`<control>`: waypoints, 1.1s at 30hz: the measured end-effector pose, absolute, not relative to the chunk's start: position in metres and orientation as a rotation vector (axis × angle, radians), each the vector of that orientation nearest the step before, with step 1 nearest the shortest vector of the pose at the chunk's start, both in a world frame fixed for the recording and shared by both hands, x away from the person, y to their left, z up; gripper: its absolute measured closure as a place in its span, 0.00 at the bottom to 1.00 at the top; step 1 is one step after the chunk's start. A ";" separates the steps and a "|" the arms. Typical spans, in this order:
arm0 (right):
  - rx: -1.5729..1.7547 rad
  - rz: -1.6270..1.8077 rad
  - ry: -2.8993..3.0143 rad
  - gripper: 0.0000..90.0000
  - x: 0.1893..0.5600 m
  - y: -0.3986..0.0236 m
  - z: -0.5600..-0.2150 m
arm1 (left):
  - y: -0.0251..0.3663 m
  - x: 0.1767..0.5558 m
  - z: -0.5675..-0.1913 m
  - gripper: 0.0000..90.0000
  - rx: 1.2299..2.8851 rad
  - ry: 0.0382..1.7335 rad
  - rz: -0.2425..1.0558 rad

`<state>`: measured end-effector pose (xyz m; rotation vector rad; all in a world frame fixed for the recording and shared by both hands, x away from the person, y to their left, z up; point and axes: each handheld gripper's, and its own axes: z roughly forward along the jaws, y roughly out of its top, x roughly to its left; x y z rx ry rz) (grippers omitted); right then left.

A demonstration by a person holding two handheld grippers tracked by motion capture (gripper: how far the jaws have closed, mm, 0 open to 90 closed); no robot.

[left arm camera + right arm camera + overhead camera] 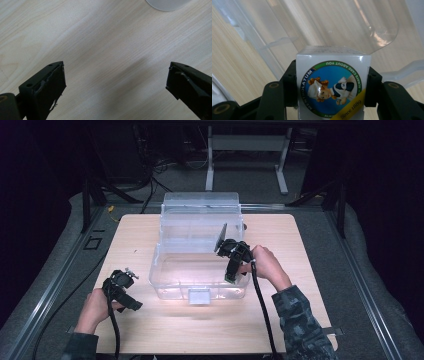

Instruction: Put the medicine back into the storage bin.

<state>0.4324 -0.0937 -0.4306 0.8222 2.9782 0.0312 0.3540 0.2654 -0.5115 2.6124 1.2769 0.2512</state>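
Observation:
A white Mentholatum box [333, 87] with a round blue picture label sits between the jaws of my right gripper [332, 68], which is shut on its two sides. In the high view that gripper [231, 272] points down inside the right part of a clear plastic bin [170, 287]. The bin's clear floor and wall [324, 22] lie just beyond the box. My left gripper [127, 290] rests low at the table's left, to the left of the bin. Its jaws [116, 65] stand wide open over bare wood with nothing between them.
The bin's clear lid [200, 215] stands open at the back. The light wooden table [150, 330] has free room at the front and on both sides of the bin. A rounded corner of the bin [165, 3] shows in the left gripper view.

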 end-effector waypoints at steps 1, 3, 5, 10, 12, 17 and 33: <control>0.809 -0.049 3.011 0.51 0.434 -0.093 -0.428 | 0.265 0.354 -0.512 0.02 2.612 1.278 0.253; 0.832 0.020 2.988 0.51 0.433 -0.094 -0.435 | 0.264 0.354 -0.511 0.02 2.614 1.276 0.257; 0.818 -0.107 3.044 0.51 0.437 -0.093 -0.432 | 0.264 0.353 -0.511 0.02 2.618 1.271 0.255; 0.882 0.083 3.071 0.50 0.435 -0.098 -0.451 | 0.263 0.354 -0.511 0.02 2.619 1.269 0.257; 0.886 0.045 3.067 0.50 0.436 -0.098 -0.453 | 0.263 0.353 -0.511 0.02 2.615 1.274 0.257; 0.890 0.013 3.068 0.50 0.437 -0.099 -0.456 | 0.264 0.353 -0.512 0.02 2.621 1.271 0.254; 0.884 -0.068 3.072 0.50 0.437 -0.097 -0.463 | 0.263 0.353 -0.511 0.02 2.627 1.271 0.254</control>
